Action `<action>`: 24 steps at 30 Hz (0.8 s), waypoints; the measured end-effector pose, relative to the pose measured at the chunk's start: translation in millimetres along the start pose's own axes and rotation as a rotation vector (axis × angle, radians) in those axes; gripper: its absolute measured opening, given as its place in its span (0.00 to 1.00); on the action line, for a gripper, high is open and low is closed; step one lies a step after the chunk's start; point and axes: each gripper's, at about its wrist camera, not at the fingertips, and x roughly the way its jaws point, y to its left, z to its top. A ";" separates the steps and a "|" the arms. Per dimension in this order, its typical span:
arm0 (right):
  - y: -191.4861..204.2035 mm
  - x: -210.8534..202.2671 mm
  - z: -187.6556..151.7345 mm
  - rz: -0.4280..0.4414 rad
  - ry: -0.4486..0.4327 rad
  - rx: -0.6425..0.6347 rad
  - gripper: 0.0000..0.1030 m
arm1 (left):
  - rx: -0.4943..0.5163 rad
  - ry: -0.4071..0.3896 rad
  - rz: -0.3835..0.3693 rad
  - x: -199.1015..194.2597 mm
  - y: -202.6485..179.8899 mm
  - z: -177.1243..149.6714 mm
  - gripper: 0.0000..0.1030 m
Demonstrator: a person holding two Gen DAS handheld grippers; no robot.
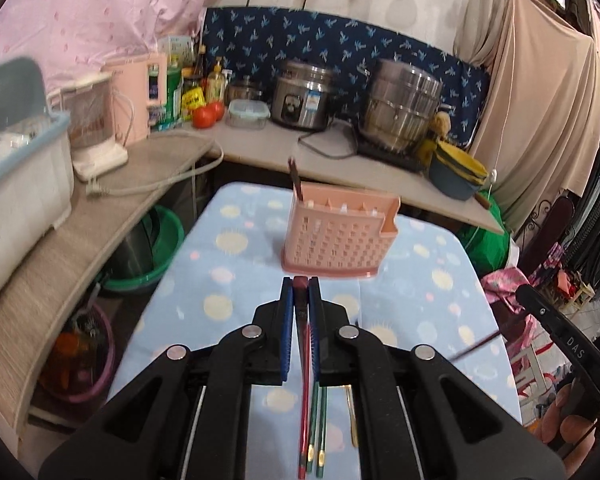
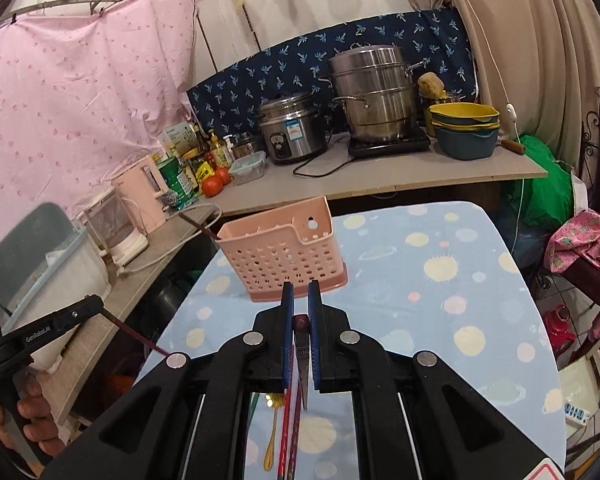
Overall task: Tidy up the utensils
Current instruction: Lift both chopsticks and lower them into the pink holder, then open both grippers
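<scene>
"DAS" is read on the right claw's black arm (image 1: pixel 572 348). "GenRoboLAI" is printed on the left claw's black arm (image 2: pixel 40 330). Labels on the rice cooker (image 2: pixel 296 132) and bottles (image 2: pixel 204 160) are too small to be read.

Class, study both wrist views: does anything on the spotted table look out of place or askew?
Yes. Loose chopsticks and a gold spoon lie flat on the tablecloth instead of standing in the pink utensil basket, which holds only one dark utensil, leaning.
</scene>
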 end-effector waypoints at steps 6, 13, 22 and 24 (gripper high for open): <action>-1.0 9.6 43.1 0.042 -0.063 0.029 0.07 | 0.007 -0.095 -0.018 -2.1 -10.7 50.5 0.07; 3.9 22.4 107.1 0.083 -0.175 0.051 0.07 | -0.015 -0.214 -0.054 -5.1 -23.9 117.4 0.07; 19.5 54.9 179.7 0.095 -0.292 0.062 0.07 | 0.003 -0.361 -0.028 10.8 -39.9 187.7 0.07; 21.7 65.5 190.3 0.095 -0.303 0.064 0.07 | 0.002 -0.361 -0.018 21.3 -40.2 194.7 0.07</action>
